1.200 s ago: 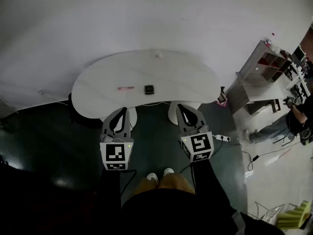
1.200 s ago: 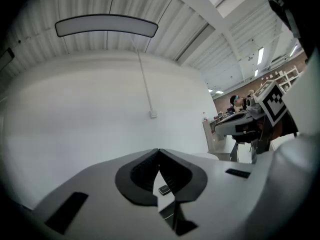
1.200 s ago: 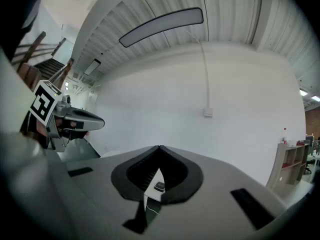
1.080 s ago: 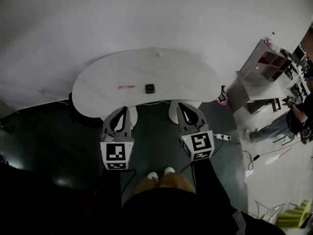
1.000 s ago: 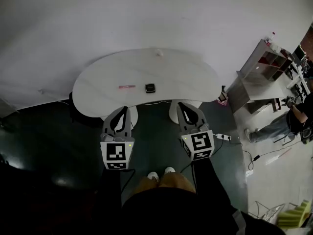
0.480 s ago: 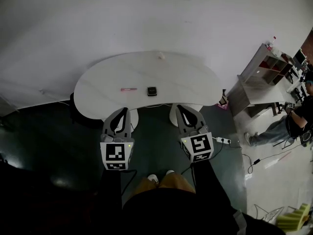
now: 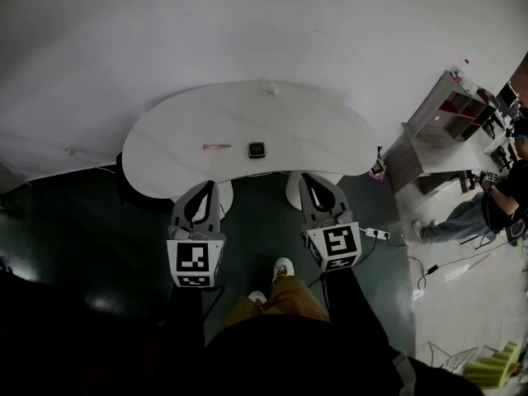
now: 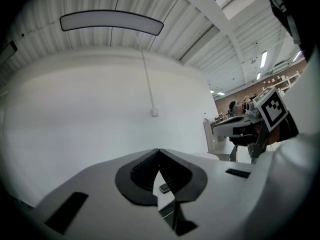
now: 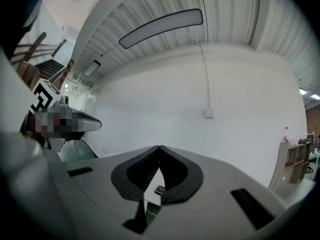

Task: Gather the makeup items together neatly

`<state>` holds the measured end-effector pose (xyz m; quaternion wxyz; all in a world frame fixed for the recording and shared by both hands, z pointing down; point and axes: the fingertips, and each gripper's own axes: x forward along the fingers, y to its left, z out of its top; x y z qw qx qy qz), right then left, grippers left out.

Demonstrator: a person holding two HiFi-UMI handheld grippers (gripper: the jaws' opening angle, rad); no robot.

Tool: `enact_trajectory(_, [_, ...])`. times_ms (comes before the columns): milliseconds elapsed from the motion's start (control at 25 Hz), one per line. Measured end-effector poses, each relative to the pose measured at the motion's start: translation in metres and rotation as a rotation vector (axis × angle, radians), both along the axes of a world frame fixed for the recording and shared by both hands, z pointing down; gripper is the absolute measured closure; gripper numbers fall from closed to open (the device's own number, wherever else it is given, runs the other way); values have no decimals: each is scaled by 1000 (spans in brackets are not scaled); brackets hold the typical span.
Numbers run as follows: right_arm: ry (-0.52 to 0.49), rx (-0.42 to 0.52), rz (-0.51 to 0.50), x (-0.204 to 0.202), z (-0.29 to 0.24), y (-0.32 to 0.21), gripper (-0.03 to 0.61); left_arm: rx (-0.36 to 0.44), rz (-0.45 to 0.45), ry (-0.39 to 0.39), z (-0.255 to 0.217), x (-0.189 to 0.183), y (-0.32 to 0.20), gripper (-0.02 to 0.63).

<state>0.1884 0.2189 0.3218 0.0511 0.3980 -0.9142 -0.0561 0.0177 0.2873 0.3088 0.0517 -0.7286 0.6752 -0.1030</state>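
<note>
The compact [image 7: 257, 149] and the pink stick [image 7: 217, 147] are lying on the table [image 7: 322, 139], well ahead of both pairs of fingers and between their lines of aim. The stick is lying near the compact, apart from it, on the side nearer the left fingers. A third, small pale item [image 7: 273, 89] is sitting far beyond these two, near the table's far edge; what it is cannot be told.

The left gripper [image 7: 206, 188] is being held level with its fingers together and nothing between them. The right gripper [image 7: 307, 180] is being held the same way, tips meeting and empty. Both are being kept short of the table's near edge, well apart from every item.

The step in hand is judged to be the approach, with nothing yet gathered. To do it well, the fingers are best parted before the tips are brought over the table. The stick, being thin and likely to roll, is best taken across its width near its middle, with the tips lowered close to the tabletop. It could then be set down just beside the compact. The far item is lying somewhat nearer the right fingers, so that gripper is probably the one to be sent for it.
</note>
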Motion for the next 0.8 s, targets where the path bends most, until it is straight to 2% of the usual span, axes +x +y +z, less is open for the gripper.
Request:
enact_trajectory(360, [-24,-16,-14,-11,9,-50,552,3,1,-3,2,-8,-49,600])
enact_trajectory(800, [-31,-23,-77,-48,9,-180,552,-5,-70,-11,8,-38,-162,599])
